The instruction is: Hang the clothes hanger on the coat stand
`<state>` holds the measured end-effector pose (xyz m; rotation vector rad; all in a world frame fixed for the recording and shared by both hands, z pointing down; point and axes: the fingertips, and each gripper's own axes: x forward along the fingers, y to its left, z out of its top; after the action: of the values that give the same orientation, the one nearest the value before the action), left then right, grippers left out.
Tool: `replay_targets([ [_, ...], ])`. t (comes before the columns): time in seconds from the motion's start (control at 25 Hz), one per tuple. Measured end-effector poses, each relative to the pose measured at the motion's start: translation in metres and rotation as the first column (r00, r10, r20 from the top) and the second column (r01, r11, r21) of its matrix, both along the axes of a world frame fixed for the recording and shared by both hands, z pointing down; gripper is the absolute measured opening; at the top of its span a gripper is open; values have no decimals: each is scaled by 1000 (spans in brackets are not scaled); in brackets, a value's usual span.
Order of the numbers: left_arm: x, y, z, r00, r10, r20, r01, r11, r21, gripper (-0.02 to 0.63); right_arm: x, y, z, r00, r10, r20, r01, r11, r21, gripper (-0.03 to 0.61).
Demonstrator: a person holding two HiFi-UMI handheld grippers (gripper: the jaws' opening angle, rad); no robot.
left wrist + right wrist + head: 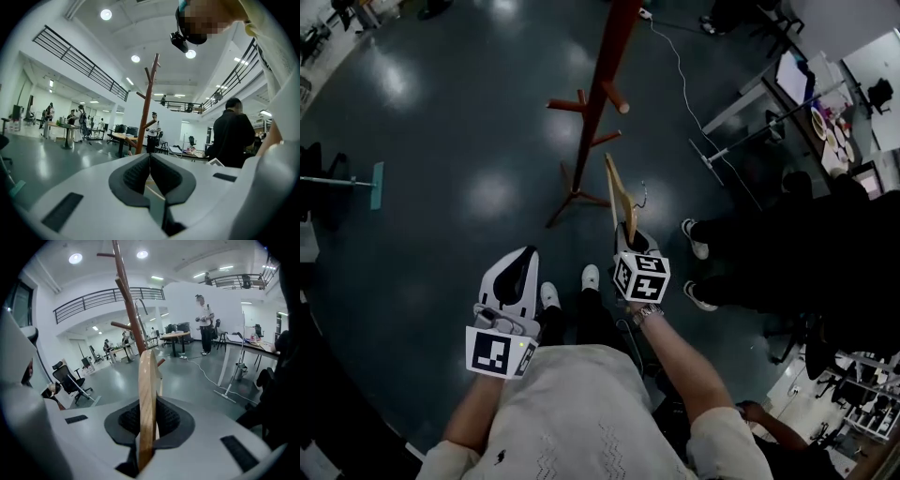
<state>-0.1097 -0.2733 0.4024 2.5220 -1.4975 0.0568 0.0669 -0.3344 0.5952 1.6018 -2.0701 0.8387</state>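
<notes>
My right gripper (147, 417) has its jaws clamped on one end of the hanger (146, 390). The wood stands edge-on between the dark pads and runs straight out along the jaws. My left gripper (150, 165) has its pads pressed together with nothing between them, and in the head view it hangs low at my left side (523, 255), doing no work. The right one (630, 230) is plainly the nearer to the stand (602, 89), and it is the hand that carries the load. From it the hanger (617, 190) points forward, its long axis leaning a little left, so the far tip aims at the lower part of the pole, just short of a low peg (608, 138). How much air is left between them I cannot tell from above. In the right gripper view the stand (127, 301) rises directly behind the wood, slightly left of it. So I judge the next move to be a lift and a push ahead, with the hook (643, 195) brought round over a peg. That hook is a thin dark wire springing from the middle of the hanger, off to its right in the head view. The hanger itself is pale varnished wood, flat and gently curved. The stand is reddish-brown, with short pegs angled upward off the pole and splayed legs on the grey floor (441, 112).
</notes>
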Motion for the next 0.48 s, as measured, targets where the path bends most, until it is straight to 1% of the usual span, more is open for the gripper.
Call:
replay_targets([
  [0.08,6,-9,-5,1000,-18,-1,18,1000,-2,12,2,-18,11,998,-33,-49,33,999,-2,49],
  [0.24,22,-25,-17,996,-42,-78,42,999,-6,12,5,-58,37,984,-106,-141,105,994,-13,49],
  [0.28,28,-28,-18,996,-49,-77,49,999,-6,12,6,-67,45,980,-122,-157,120,993,-18,49],
  [0.36,40,-33,-15,998,-56,-43,56,998,-4,12,10,-85,63,972,-139,-187,137,990,-24,49],
  [0.48,49,-40,-9,997,-72,-4,72,997,-14,12,15,-110,84,966,-130,-223,125,992,-35,49],
])
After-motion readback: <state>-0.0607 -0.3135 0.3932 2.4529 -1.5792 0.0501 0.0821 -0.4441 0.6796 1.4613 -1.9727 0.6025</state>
